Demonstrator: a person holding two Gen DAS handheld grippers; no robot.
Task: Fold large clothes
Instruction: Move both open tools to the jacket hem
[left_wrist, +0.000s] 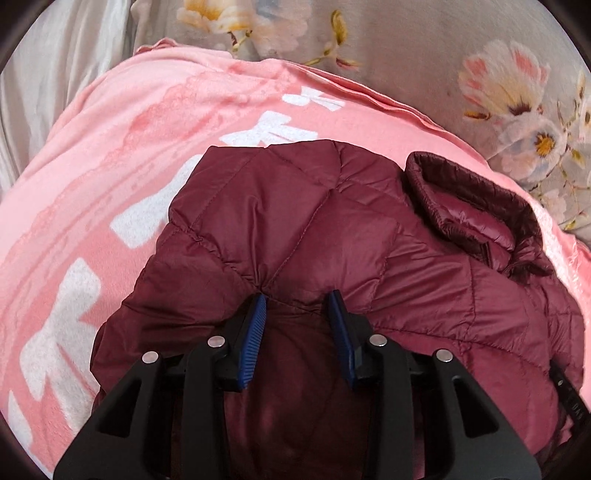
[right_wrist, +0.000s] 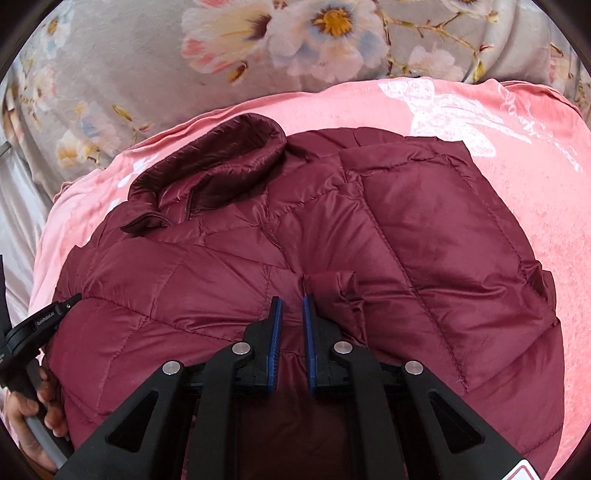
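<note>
A dark red quilted jacket (left_wrist: 295, 221) lies spread on a pink blanket, collar (left_wrist: 461, 206) towards the far side. My left gripper (left_wrist: 298, 294) rests low on the jacket with its blue pads (left_wrist: 255, 325) well apart and only puckered fabric beneath them, so it is open. In the right wrist view the same jacket (right_wrist: 424, 229) fills the middle, collar (right_wrist: 221, 158) at upper left. My right gripper (right_wrist: 291, 298) sits on the jacket beside a bunched sleeve end (right_wrist: 343, 284). Its pads (right_wrist: 276, 332) stand almost together, and a thin fold of jacket fabric runs up into the narrow gap.
The pink blanket (left_wrist: 110, 155) with white print covers the bed under the jacket. Grey floral bedding (right_wrist: 129, 66) lies beyond it. At the left edge of the right wrist view a person's hand (right_wrist: 26, 417) holds the other gripper's handle.
</note>
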